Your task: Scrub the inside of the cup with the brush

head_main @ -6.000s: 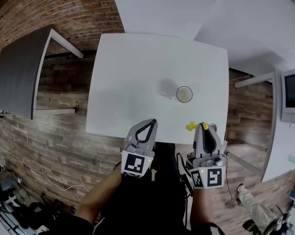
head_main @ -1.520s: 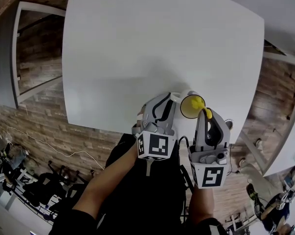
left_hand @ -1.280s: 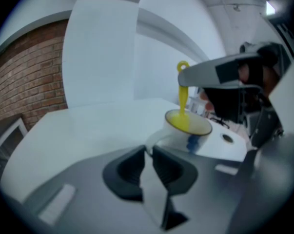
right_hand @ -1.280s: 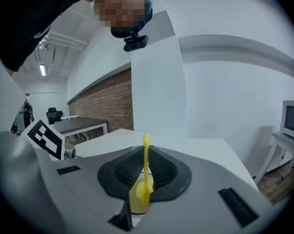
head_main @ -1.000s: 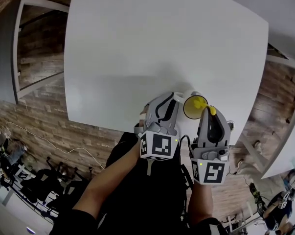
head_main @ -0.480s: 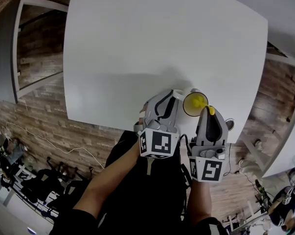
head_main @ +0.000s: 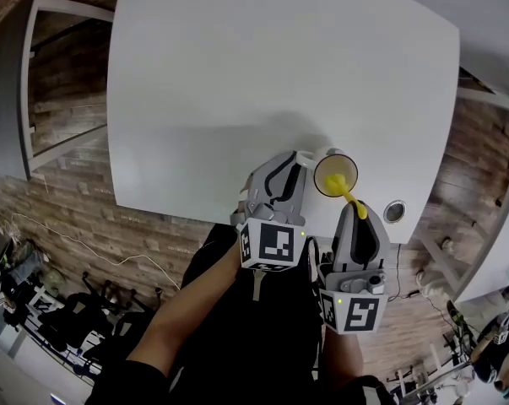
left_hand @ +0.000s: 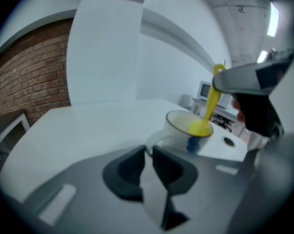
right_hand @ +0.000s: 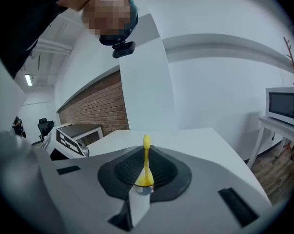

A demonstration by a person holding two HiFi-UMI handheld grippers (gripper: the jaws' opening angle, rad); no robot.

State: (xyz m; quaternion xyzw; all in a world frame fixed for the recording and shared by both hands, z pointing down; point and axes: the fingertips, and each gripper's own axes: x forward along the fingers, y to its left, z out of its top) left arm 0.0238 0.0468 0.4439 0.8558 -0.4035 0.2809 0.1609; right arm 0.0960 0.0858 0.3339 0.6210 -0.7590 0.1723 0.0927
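Shows a white cup (head_main: 330,175) near the table's (head_main: 237,74) 5 o'clock edge, handle (left_hand: 154,139) pinched in the narrowly closed left gripper (head_main: 295,160). Shows a yellow brush (head_main: 353,201) clamped in the right gripper (head_main: 358,215), head dipped inside the cup. Could wrench the cup from that thin pinch with hard sideways scrubbing, tipping it off the edge.

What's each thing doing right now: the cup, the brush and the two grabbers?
Cup: held by its handle.
Brush: gripped by its stick, head at the cup's mouth.
Left gripper: shut on the cup's handle.
Right gripper: shut on the brush.
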